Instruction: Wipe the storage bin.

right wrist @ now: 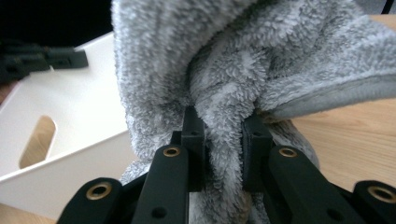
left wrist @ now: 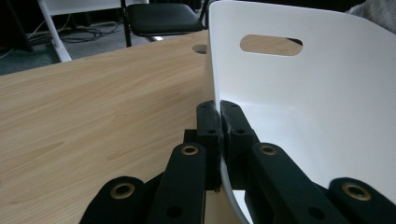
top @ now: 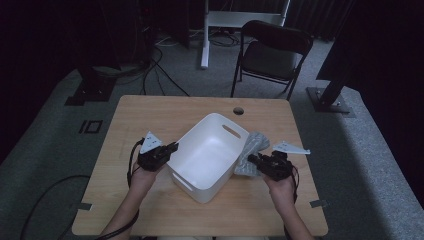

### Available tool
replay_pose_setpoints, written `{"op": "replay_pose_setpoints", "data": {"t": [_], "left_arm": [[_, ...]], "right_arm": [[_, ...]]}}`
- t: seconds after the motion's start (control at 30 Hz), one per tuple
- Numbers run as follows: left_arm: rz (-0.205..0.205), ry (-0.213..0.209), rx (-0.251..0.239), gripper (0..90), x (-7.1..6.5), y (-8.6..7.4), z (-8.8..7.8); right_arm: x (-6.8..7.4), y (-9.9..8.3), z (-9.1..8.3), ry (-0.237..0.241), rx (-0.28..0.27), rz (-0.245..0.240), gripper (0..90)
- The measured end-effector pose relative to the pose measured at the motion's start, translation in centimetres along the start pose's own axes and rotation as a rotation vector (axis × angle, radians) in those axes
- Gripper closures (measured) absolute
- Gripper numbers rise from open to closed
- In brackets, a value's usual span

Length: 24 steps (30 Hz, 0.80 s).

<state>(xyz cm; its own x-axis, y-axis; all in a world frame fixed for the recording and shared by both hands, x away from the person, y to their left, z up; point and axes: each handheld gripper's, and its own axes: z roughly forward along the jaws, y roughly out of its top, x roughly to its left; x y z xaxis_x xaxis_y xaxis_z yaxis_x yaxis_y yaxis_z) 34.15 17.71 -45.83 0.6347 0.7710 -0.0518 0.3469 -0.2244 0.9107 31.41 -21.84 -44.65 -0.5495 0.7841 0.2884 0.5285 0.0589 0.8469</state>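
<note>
left gripper [left wrist: 219, 122] pinching white bin [left wrist: 327, 107] wall | right gripper [right wrist: 224, 140] apparently clamping grey towel [right wrist: 233, 70]

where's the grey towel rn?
High view: grey towel lies on the table, against the white bin's right side, pinched by the right gripper.

worktop [top: 150, 112]: light wood, with a round hole [top: 238, 110] near its far edge
folding chair [top: 272, 52]: black, stood on the grey floor beyond the worktop
white desk leg [top: 204, 35]: upright, left of the chair
cables [top: 155, 67]: trailed across the floor, far left
</note>
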Motion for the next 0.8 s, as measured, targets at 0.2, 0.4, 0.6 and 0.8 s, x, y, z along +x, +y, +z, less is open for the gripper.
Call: {"op": "replay_pose_setpoints", "data": {"t": [0.2, 0.4, 0.6, 0.8], "left_arm": [[0.01, -0.018, 0.006, 87.4, 0.1, 0.1, 0.0], [0.012, -0.035, 0.001, 87.0, 0.2, 0.0, 0.0], [0.001, -0.042, -0.003, 86.8, 0.3, 0.0, 0.0], [0.002, -0.034, -0.005, 86.7, 0.2, 0.0, 0.1]], "right_arm": [[-0.1, -1.0, 2.0, -0.017, 0.052, -0.007, 76.0], [-0.9, -1.6, 2.9, -0.024, 0.082, 0.016, 76.0], [-1.2, -2.0, 3.4, -0.034, 0.1, 0.022, 76.0], [-1.6, -2.5, 4.0, -0.039, 0.117, 0.039, 76.0]]}}
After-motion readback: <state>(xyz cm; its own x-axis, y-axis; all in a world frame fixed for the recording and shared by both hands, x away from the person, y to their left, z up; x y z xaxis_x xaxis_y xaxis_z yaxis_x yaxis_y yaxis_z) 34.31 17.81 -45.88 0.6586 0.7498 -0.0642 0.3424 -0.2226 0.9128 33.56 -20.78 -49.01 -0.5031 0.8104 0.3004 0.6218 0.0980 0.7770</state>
